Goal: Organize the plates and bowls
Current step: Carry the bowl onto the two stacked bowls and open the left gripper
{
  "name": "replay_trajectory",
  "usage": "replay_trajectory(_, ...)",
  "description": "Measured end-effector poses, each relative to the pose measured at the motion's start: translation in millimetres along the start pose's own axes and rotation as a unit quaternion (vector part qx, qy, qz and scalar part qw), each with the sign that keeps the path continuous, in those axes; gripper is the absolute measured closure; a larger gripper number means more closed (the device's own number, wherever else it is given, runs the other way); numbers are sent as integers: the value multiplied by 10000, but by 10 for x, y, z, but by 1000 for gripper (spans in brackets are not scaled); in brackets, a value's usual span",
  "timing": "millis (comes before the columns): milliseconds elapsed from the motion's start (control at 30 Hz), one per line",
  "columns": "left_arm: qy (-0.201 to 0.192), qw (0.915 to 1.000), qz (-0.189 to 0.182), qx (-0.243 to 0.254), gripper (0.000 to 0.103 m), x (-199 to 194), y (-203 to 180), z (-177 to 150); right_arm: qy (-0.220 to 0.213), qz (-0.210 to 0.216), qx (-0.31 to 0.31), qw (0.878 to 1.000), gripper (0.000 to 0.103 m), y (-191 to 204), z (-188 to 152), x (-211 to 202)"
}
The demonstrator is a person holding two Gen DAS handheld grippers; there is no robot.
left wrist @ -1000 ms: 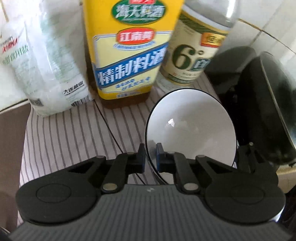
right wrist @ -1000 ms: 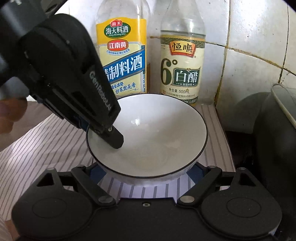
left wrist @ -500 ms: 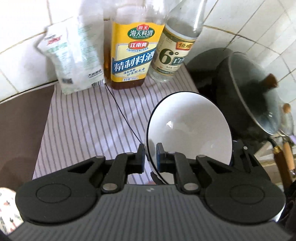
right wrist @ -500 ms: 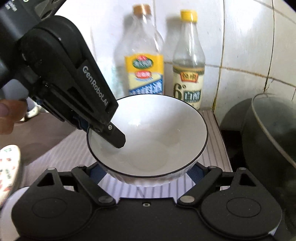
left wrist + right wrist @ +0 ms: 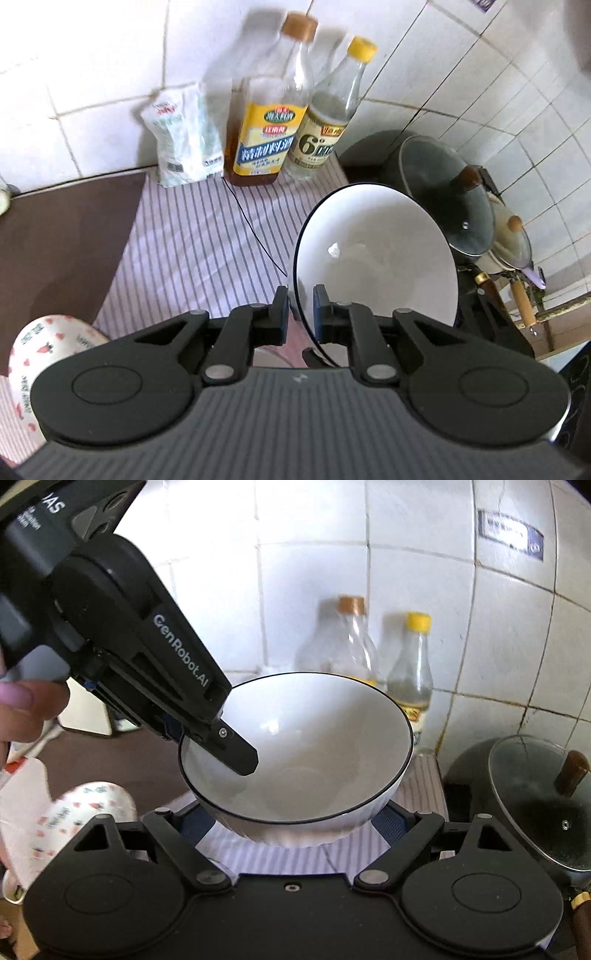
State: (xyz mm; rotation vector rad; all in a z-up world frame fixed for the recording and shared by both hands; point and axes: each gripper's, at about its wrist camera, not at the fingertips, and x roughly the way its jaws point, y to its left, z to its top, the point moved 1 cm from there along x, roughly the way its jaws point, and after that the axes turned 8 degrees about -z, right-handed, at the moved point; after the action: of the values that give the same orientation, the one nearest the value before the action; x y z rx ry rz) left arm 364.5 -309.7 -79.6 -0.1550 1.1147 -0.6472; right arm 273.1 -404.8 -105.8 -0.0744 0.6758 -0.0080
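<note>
A: Tagging white bowl [image 5: 376, 251] first: hanging in the air above the striped cloth [image 5: 192, 236], mouth up, touching nothing below.

B: Agreeing. Left gripper [image 5: 300, 310] pinching the dark rim, one pad inside, one outside, jaws almost together.

A: Right gripper [image 5: 291, 823] standing spread wide around the lower wall, blue pads looking pressed on both sides. Reading as a two-handed hold.

B: Noting surroundings fast. Brown-cap bottle [image 5: 269, 122] and yellow-cap bottle [image 5: 325, 122] standing at the tiled wall behind, white bag [image 5: 184, 136] just beside them. Lidded black pot [image 5: 443, 199] sitting near on the right. Printed bowl [image 5: 48, 343] lying low on the left, well apart from the held one.

A: Judging the step as carrying the bowl to a stacking spot. Destination not showing, possibly the printed bowl, only guessing.

B: Advising then:
- keeping both grippers travelling as one, so the rim pinch is not twisting against the wide grip
- keeping the mouth level
- steering clear of the pot's lid knob and the bottle necks
- lowering until the base is fully resting before easing either grip

A: Adding: holding the rim pinch firm but not levering, thin glazed edge probably slipping easily.
</note>
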Motion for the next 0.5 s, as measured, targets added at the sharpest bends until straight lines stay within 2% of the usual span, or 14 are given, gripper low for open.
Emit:
replay_trajectory(233,-92,9999,-7,-129,91,-425,83,-164,-55,405,-19,9992,10,225,70,-309)
replay_trajectory(367,-122,9998,-111,-103,89,-589,129,-296,93,1056,536,9929,10,184,36,-339)
replay_trajectory(500,-35,9997,-74,-225,89,-601,213,-445,120,1196,458,9917,10,280,-63,-356)
